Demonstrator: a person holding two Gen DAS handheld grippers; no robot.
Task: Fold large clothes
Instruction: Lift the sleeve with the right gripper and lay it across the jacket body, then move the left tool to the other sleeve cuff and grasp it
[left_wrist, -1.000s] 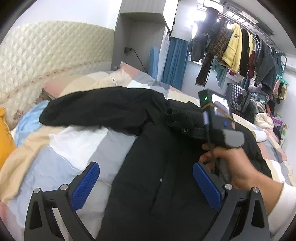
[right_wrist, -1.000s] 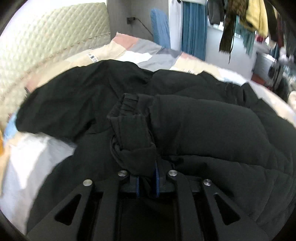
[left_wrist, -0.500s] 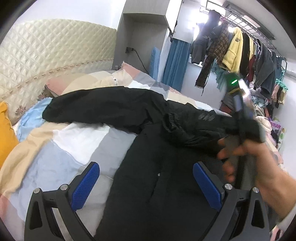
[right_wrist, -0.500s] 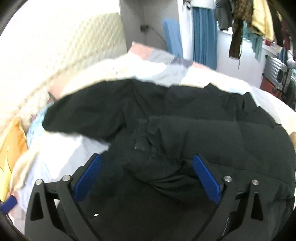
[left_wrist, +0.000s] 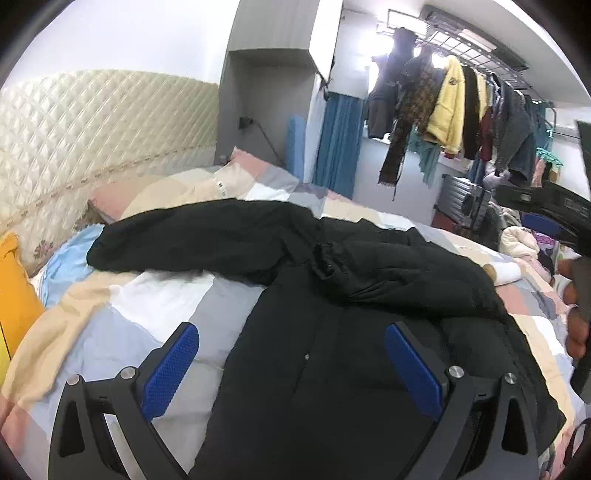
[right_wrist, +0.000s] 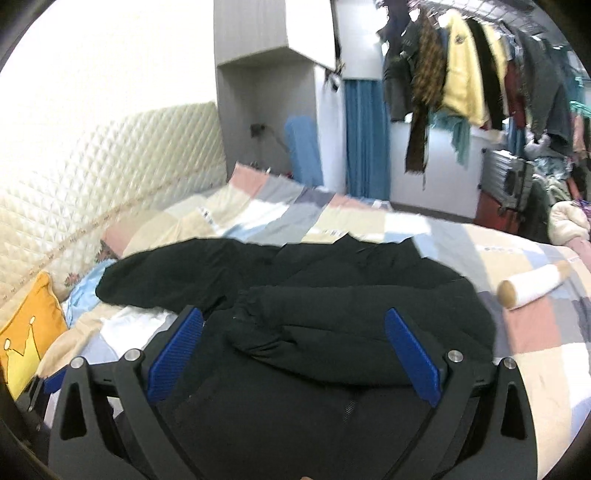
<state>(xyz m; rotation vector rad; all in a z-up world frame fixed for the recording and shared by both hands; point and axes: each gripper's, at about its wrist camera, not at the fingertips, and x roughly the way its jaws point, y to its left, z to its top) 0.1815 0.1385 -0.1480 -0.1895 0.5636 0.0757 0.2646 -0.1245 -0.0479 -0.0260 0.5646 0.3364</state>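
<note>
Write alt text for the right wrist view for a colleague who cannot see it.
The right hand-held gripper, open and empty, hangs above a black padded jacket spread on a patchwork quilt, one sleeve folded across its chest. A white roll lies to the right; hanging clothes fill the background.

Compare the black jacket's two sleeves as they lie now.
The left-hand sleeve stretches out flat toward the headboard, off the jacket body and onto the quilt; the folded sleeve lies across the body. The left-hand sleeve's end reaches near the blue pillow; the folded sleeve's gathered cuff sits mid-chest. Both are black, puffy and free of the grippers.
</note>
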